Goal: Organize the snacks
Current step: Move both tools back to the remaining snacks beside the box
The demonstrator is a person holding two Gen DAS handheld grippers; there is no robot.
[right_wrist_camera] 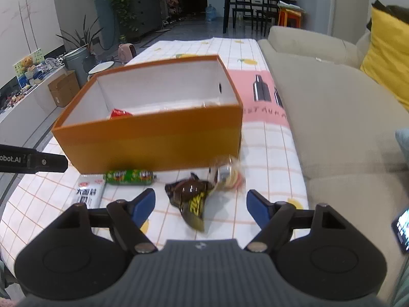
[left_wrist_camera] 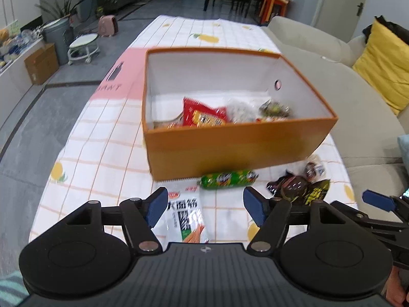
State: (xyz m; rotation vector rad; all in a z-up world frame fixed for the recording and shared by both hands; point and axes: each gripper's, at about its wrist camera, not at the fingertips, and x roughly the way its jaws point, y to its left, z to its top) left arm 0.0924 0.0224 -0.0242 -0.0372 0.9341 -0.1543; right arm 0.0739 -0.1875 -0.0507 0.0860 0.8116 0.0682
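Note:
An open orange box (left_wrist_camera: 230,148) (right_wrist_camera: 153,143) stands on the checked tablecloth, with a red packet (left_wrist_camera: 202,115) and other snack bags inside. In front of it lie a green sausage-shaped pack (left_wrist_camera: 227,179) (right_wrist_camera: 130,176), a white packet with black print (left_wrist_camera: 184,217) (right_wrist_camera: 87,192), dark brown and yellow packets (left_wrist_camera: 299,186) (right_wrist_camera: 191,199) and a small pale wrapped snack (right_wrist_camera: 227,174). My left gripper (left_wrist_camera: 204,207) is open above the white packet, nothing between its blue pads. My right gripper (right_wrist_camera: 200,208) is open over the dark packets, not touching them.
A beige sofa (right_wrist_camera: 332,117) with a yellow cushion (left_wrist_camera: 386,66) runs along the table's right side. A pink mat (right_wrist_camera: 258,97) lies under the box. The floor at left holds a cardboard box (left_wrist_camera: 42,64), a stool and a bin. A phone (right_wrist_camera: 401,227) shows at the right edge.

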